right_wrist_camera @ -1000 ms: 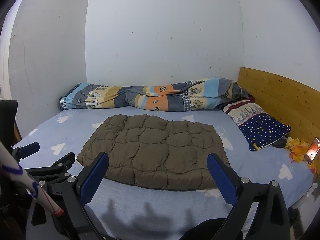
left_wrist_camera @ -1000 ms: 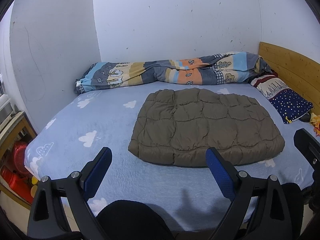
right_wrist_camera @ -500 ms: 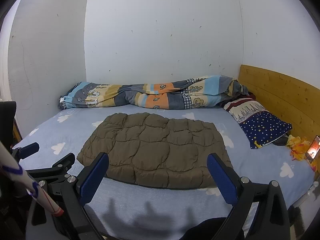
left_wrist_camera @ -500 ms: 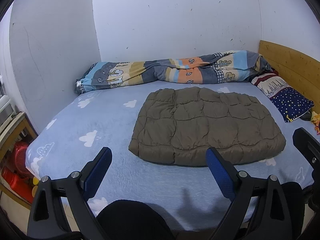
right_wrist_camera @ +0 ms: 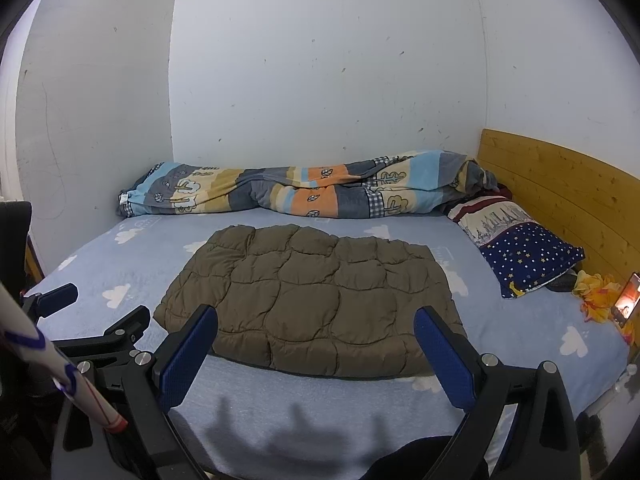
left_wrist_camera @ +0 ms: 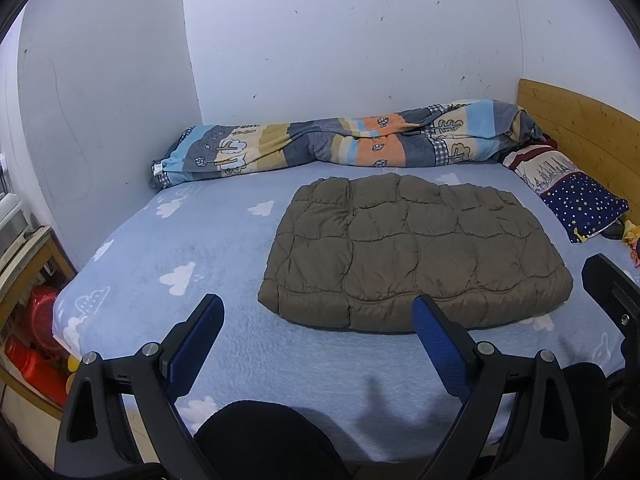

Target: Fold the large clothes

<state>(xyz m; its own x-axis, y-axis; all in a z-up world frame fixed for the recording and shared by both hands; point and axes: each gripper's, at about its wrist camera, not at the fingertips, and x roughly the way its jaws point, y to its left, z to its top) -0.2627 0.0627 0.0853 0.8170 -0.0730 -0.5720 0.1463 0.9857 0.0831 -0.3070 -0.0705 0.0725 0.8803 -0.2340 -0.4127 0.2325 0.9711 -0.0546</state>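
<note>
- The folded brown quilted garment (left_wrist_camera: 416, 248) lies flat mid-bed (left_wrist_camera: 224, 240) on the cloud-print sheet, toward 12 o'clock from both grippers.
- The left gripper (left_wrist_camera: 316, 320) is spread wide and holds nothing, above the bed's near edge.
- The right gripper (right_wrist_camera: 316, 332) is equally wide and empty, apart from the garment.
- A rolled patterned blanket (right_wrist_camera: 296, 192) runs along the wall at 12 o'clock.
- A starry pillow (right_wrist_camera: 528, 252) sits at 2 o'clock; beside it is something orange, possibly a toy (right_wrist_camera: 596, 292).

One folded brown quilted jacket (left_wrist_camera: 416, 248), one rolled patterned duvet (left_wrist_camera: 344, 144) at 12 o'clock, one starry pillow (right_wrist_camera: 524, 252) at 3 o'clock, two grippers, four blue pads (right_wrist_camera: 188, 356).
</note>
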